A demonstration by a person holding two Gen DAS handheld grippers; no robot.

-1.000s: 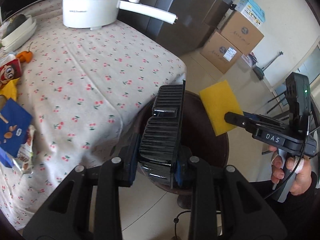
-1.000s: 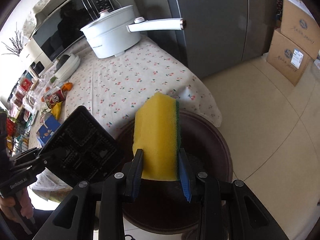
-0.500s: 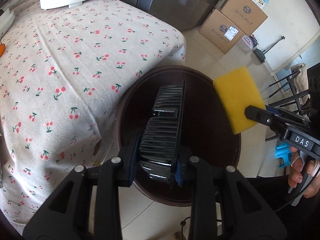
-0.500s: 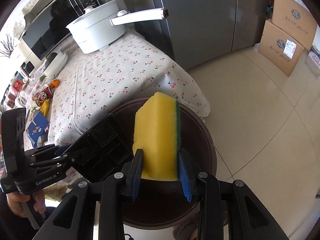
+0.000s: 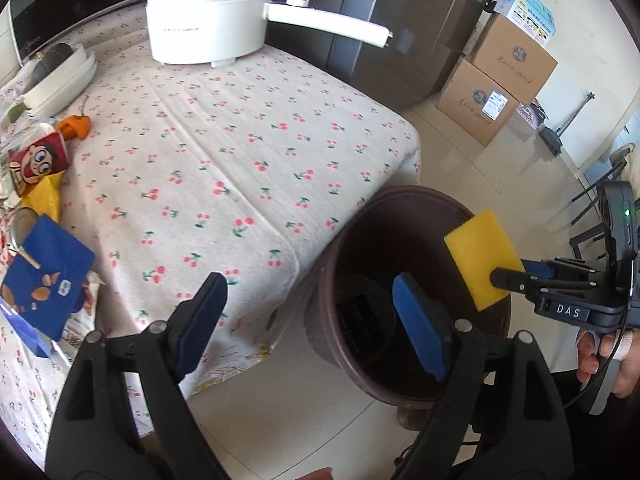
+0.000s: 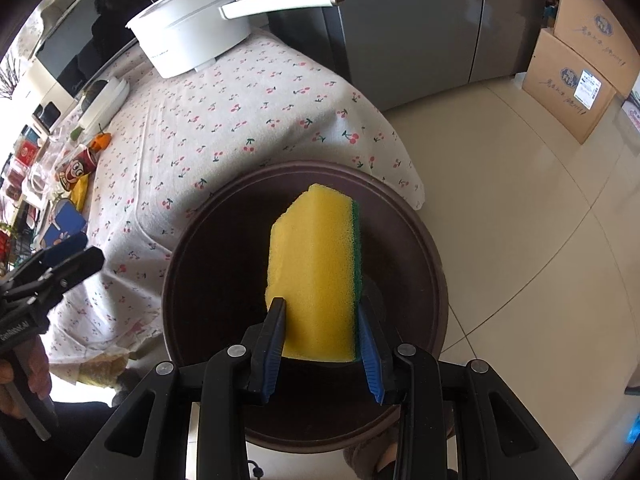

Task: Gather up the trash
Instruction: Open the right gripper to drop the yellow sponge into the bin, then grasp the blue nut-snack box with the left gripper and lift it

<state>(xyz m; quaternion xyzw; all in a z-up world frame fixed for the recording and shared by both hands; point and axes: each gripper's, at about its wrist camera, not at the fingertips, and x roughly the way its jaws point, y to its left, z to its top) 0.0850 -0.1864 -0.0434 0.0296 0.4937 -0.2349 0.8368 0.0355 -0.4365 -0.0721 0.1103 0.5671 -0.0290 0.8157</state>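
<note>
A dark brown trash bin (image 5: 328, 280) stands on the floor by the table corner; it also shows in the right wrist view (image 6: 436, 280). A black ridged plastic tray (image 5: 360, 320) lies inside it. My left gripper (image 5: 312, 320) is open and empty, above the bin's left rim. My right gripper (image 6: 320, 340) is shut on a yellow sponge with a green scouring side (image 6: 316, 264), held over the bin's mouth; the sponge also shows in the left wrist view (image 5: 480, 256).
The table with the cherry-print cloth (image 5: 224, 152) holds a white pot with a long handle (image 5: 208, 12), a blue snack packet (image 5: 44, 280), a red cartoon packet (image 5: 36, 160) and white dishes (image 5: 60, 76). Cardboard boxes (image 5: 504, 80) and a grey fridge (image 6: 420, 20) stand behind.
My left gripper has opened and dropped the black tray into the bin, then drawn back and up. My right gripper has moved the sponge over the bin's mouth.
</note>
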